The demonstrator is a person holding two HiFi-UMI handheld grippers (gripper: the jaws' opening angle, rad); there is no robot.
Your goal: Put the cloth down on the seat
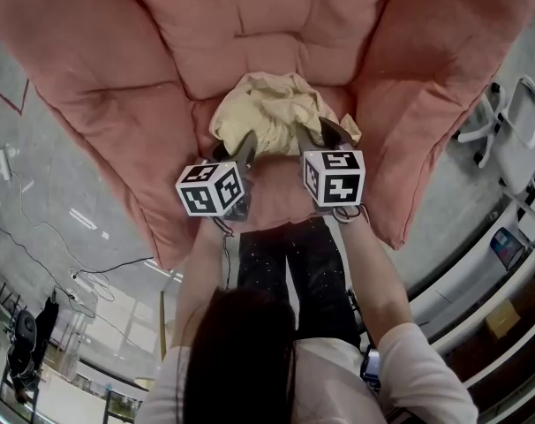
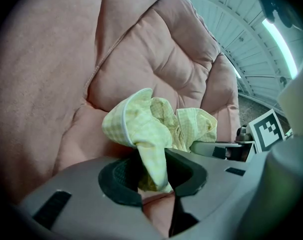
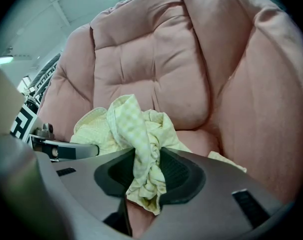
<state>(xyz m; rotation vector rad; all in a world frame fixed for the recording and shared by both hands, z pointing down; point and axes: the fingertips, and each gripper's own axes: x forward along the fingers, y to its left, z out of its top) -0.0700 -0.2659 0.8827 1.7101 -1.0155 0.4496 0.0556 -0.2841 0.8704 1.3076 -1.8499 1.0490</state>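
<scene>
We've got yellow cloth (image 1: 267,113) bunched at back of pink seat (image 1: 281,203). Left gripper (image 2: 152,176) fingers pinch one fold, right gripper (image 3: 144,176) fingers another. Soft, light, floppy, we reckon; edges grip best.

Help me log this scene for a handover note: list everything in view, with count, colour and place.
armchair: one, pink, padded, fills the middle
seat: one, pink, armchair's base
cloth: one, pale yellow check, bunched at the seat's back
floor: grey, glossy, around the armchair
cables: a few, on the floor at left
office chair: one, white, far right
left gripper: one, grey, shut on the cloth's left part
right gripper: one, grey, shut on the cloth's right part
marker cubes: two, black-and-white, one on each gripper
arms: two, behind the grippers
legs: dark trousers, below the seat
</scene>
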